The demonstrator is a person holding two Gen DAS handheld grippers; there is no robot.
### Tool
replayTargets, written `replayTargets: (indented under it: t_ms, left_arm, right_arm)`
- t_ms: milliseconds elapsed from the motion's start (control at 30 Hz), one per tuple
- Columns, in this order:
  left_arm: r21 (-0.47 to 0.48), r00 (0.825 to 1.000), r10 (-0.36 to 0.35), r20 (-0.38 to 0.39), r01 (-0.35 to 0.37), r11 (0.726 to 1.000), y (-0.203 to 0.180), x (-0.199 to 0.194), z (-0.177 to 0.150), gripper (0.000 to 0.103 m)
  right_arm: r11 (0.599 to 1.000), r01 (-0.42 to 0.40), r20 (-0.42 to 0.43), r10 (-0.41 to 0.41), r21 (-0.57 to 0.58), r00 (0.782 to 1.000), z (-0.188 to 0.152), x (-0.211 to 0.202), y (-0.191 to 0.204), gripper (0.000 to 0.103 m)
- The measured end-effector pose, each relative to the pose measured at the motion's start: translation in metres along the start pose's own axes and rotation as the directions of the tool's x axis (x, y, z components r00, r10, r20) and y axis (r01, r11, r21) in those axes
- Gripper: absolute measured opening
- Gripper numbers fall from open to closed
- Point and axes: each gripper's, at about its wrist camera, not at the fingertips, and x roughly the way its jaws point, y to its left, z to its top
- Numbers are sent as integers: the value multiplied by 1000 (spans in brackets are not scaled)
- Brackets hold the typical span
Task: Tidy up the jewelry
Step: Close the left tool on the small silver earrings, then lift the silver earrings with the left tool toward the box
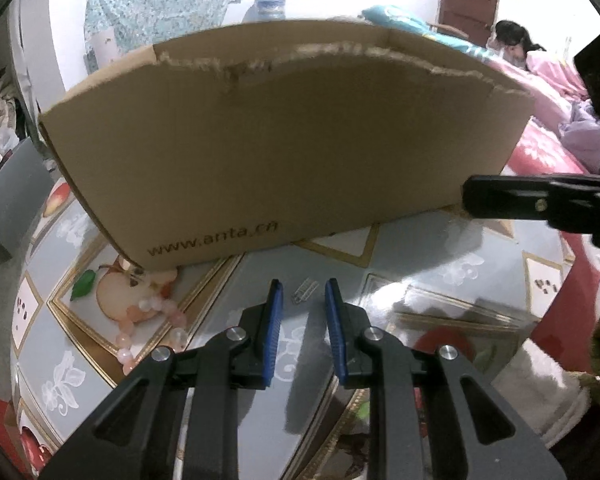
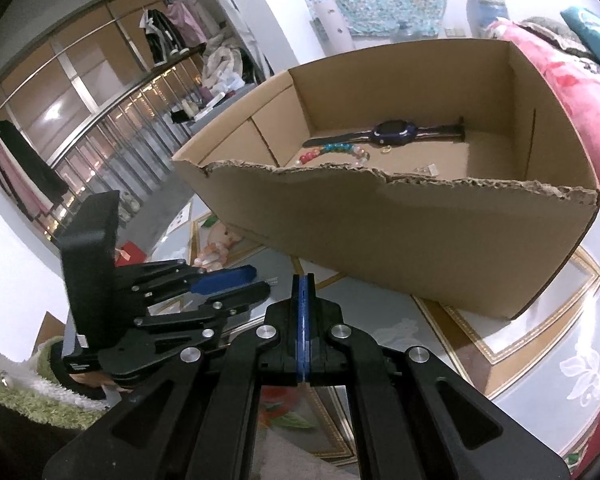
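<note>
Cardboard box (image 2: 400, 216) in the middle already holds a watch (image 2: 394, 133) and bright beads (image 2: 336, 152), but pink beads (image 1: 148, 332) and a small clip (image 1: 304, 291), lower middle, wait on the counter (image 1: 440, 264); left gripper (image 1: 302, 292) jaws spread and empty, right gripper (image 2: 304, 280) jaws pressed together, empty.

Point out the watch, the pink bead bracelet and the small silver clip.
watch (image 2: 394, 131): right wrist view, its blue face.
pink bead bracelet (image 1: 124, 339): left wrist view, one bead.
small silver clip (image 1: 303, 291): left wrist view, its middle.

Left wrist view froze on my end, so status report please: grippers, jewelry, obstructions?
Left gripper open over small silver clip. Right gripper shut, empty. Pink bead bracelet on table; watch in box. Nothing blocking.
</note>
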Motion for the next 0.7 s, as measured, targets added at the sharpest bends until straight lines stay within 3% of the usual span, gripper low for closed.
replayTargets:
  t_ms: [233,367,467,700]
  left_arm:
    - [11,1000,16,1,-16,1000,-3,5,3,19]
    - [19,1000,17,3,-17,1000,-7,6,3,5]
    - [6,1000,0,5,0,1000,-5,5,4,0]
    - [3,1000,-21,22,21,1000,-8,0,3,0]
  right_arm:
    - [1000,-11,2,11,5,1000,0,1,-1,0]
    - [1000,-16,6,16,8,1000,0,0,-1,0]
    - [1000,-18,10,18,11,1000,-1,0,-2,0]
    - [1000,-18,18,17,10,1000,-1,-2,-2,0]
